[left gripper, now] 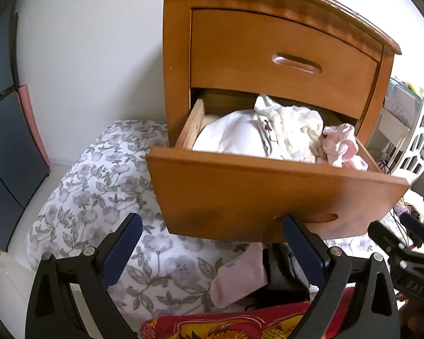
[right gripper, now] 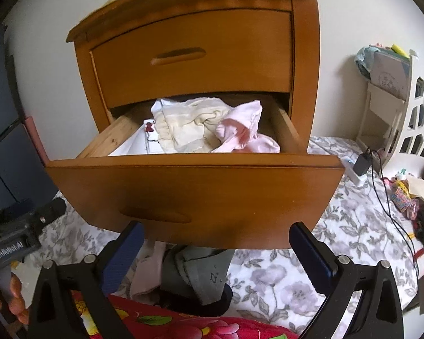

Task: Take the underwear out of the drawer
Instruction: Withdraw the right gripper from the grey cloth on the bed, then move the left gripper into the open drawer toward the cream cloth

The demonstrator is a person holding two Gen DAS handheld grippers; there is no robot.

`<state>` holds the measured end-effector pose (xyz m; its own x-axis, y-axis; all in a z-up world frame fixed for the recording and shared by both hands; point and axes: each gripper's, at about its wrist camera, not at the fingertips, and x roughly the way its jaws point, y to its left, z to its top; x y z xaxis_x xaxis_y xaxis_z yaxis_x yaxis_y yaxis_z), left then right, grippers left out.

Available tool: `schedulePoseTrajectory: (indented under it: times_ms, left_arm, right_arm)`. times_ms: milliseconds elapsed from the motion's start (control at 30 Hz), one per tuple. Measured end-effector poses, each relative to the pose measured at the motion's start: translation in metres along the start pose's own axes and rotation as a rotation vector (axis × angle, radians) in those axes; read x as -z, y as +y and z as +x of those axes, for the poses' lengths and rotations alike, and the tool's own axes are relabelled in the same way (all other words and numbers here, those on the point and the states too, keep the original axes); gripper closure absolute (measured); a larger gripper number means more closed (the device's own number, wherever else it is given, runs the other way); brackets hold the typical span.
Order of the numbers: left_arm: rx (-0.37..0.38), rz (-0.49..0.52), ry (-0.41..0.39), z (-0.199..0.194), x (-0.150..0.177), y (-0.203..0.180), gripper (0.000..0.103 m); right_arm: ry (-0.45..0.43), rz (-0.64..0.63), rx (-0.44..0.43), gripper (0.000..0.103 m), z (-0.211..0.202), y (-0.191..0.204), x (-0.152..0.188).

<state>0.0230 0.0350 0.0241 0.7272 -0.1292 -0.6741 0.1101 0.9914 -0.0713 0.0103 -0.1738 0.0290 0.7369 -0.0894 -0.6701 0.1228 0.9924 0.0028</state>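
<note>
Right wrist view: bottom drawer [right gripper: 195, 195] of the wooden nightstand [right gripper: 192, 45] is pulled out, front panel filling mid-frame. Clothes are heaped inside. The pink underwear [right gripper: 240, 137] sits at the right end of the pile, bunched up w/ a frilly edge, touching a cream garment [right gripper: 183, 130] to its left; a white folded item [right gripper: 135, 147] lies further left. Right gripper [right gripper: 216, 250] is spread wide, empty, both blue pads at the bottom of frame below the drawer front. So the target lies up & over the front panel, slightly right of gripper centre.

Left wrist view: same pink underwear [left gripper: 339, 148] shows at the far right of the drawer [left gripper: 268, 197], against the right side wall. Left gripper [left gripper: 212, 245] is also wide open & holding nothing, low in frame, w/ the target well up & to the right.

Judgement: right gripper is better placed, since the pink bundle sits nearly above it. Bundle is crumpled, no clear long axis; approx. runs left-right. Next move prob. needs a lift over the panel edge, then a dip down into the pile. Risk: pinching the cream garment along w/ it, since they touch.

Pink & grey clothing [right gripper: 189, 274] lies on the floral bedding [right gripper: 296, 276] under the drawer.
</note>
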Motion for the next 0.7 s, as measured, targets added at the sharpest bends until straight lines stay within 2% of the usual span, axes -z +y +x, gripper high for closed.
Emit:
schedulePoseTrajectory:
  times_ms: [133, 267, 467, 567, 700]
  left_arm:
    - [-0.001, 0.001, -0.024, -0.012, -0.021, 0.005, 0.004]
    - [-0.016, 0.044, -0.038, -0.019, -0.050, 0.002, 0.004]
    - [0.056, 0.088, 0.024, -0.009, -0.092, -0.012, 0.004]
    - [0.063, 0.078, 0.077, 0.004, -0.111, -0.019, 0.004]
    - [0.060, 0.118, 0.149, 0.026, -0.128, -0.032, 0.004]
  right_arm:
    - [-0.015, 0.007, 0.010, 0.000, -0.003, -0.001, 0.001]
    - [-0.029, 0.023, 0.017, 0.000, -0.006, -0.004, 0.003]
    - [-0.028, 0.021, 0.003, 0.000, -0.005, -0.004, 0.004]
    - [-0.029, 0.015, -0.001, 0.000, -0.005, -0.003, 0.005]
    - [-0.005, 0.018, -0.024, 0.000, -0.002, -0.004, 0.006]
